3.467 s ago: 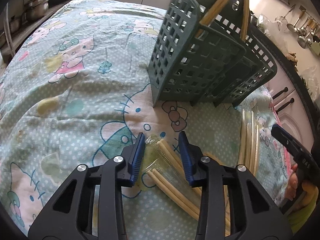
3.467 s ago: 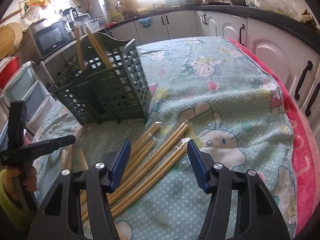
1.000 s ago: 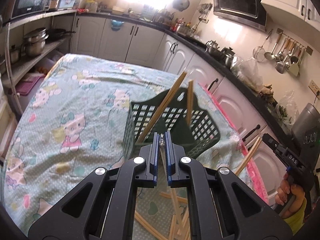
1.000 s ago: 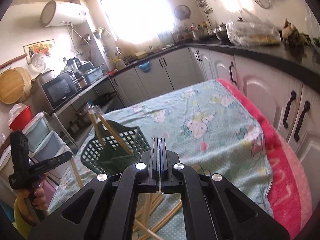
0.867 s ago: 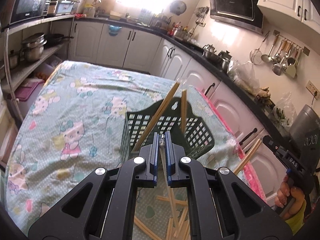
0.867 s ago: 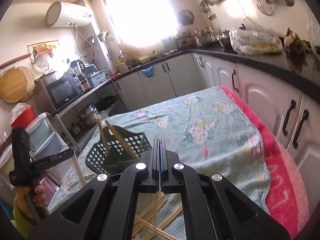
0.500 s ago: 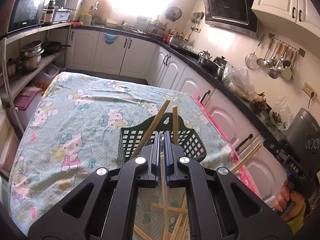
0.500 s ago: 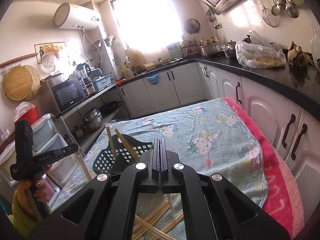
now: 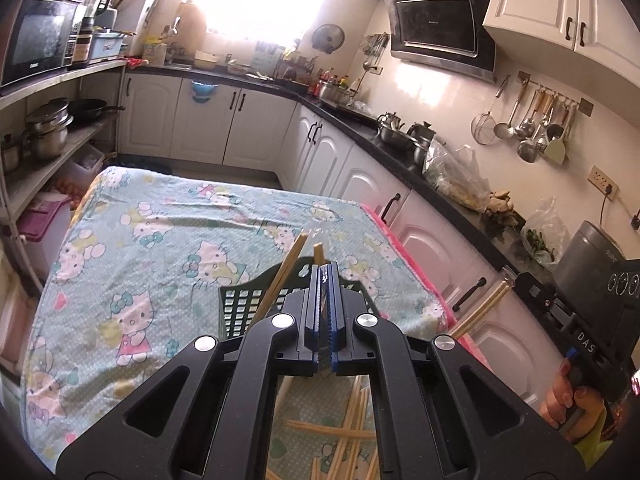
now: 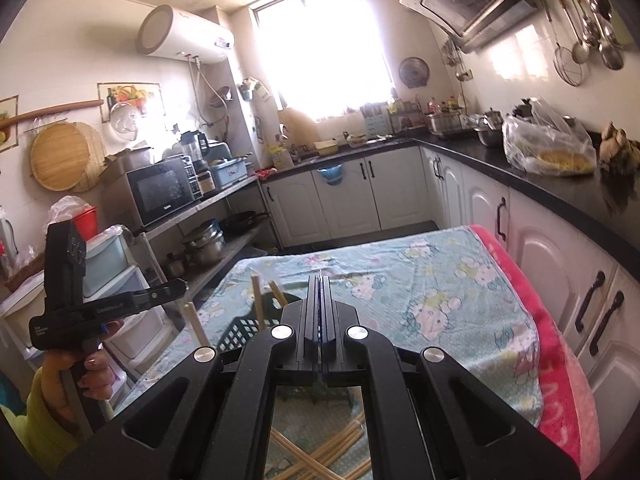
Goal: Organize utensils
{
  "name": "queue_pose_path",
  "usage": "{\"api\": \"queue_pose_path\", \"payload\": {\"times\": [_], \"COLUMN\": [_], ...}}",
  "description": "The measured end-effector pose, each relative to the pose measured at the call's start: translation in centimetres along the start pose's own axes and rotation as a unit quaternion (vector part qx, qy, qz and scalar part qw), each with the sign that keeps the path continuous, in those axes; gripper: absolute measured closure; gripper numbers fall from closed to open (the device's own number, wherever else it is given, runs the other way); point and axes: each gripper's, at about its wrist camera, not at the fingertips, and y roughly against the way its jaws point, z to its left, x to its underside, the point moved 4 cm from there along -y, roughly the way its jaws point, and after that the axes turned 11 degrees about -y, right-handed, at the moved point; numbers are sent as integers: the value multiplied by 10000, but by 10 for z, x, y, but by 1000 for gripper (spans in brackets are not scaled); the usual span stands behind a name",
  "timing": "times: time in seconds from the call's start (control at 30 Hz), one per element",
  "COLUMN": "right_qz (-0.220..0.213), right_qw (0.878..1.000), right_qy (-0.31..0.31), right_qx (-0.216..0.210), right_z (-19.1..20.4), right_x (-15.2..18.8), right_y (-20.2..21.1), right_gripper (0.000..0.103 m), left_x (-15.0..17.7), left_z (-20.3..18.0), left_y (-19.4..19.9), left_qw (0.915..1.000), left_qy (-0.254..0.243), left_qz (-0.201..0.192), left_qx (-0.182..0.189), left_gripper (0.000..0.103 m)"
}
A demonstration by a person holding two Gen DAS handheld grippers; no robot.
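Both grippers hang high above the table. My left gripper (image 9: 325,276) is shut on a wrapped pair of chopsticks (image 9: 285,390) that dangles below its jaws; the right wrist view shows that pair (image 10: 196,325) under the left gripper (image 10: 181,285). My right gripper (image 10: 320,285) is shut too, and in the left wrist view it (image 9: 520,281) pinches another pair (image 9: 480,312) slanting down. The dark green basket (image 9: 239,309) (image 10: 239,329) stands below with two chopsticks (image 9: 289,267) upright in it. Several loose chopsticks (image 9: 349,424) (image 10: 333,453) lie crossed on the cloth in front of it.
The table wears a cartoon-cat tablecloth (image 9: 160,240) over a pink blanket edge (image 10: 560,380). White cabinets and a black counter (image 9: 440,184) run along the right. A shelf with pots (image 9: 44,128) and a microwave stands left. A hand (image 10: 84,364) grips the left tool.
Both grippers have risen, each with its chopsticks; the basket and table now look smaller and lower. The left jaws have closed a little tighter on their pair.
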Motion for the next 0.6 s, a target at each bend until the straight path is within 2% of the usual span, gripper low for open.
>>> {"api": "queue_pose_path", "payload": {"times": [0.6], "right_qz": [-322], "right_qw": [9972], "right_qy": [268], "right_qx": [-616], "right_z": [55], "right_x": [-39], "right_y": [-5], "right_gripper": [102], "left_x": [-62], "left_z": [-22], "left_y": [29], "left_qw": [9975], "left_qy": [-373], "left_qz": [-603], "left_qx": [31], "left_gripper": [102]}}
